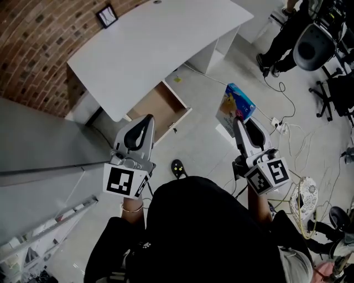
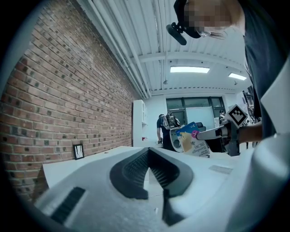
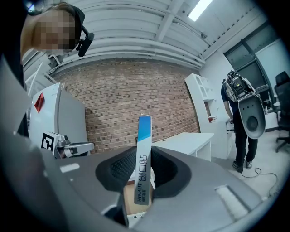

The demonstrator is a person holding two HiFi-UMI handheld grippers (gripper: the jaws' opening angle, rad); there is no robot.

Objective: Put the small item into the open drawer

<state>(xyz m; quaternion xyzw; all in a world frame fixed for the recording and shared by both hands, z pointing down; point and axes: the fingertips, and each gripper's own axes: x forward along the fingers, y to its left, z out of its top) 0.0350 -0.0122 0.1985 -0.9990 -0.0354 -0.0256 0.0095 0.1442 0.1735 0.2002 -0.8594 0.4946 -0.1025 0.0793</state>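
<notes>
The right claw grips a thin blue-and-white box with "HYNAUT" printed on its edge. The left claw is closed and empty, near the open drawer.

A brick wall runs behind the white desk, and a small black-framed picture stands at the desk's far edge, close against the bricks. At the upper right a person in dark trousers stands beside a grey-backed office chair. Loose cables trail over the pale floor to a white power strip. Lower right lies a round, patterned object — perhaps a fan, though it is too small to tell. A tall white shelf unit stands against the bricks, under a ceiling strip light.
</notes>
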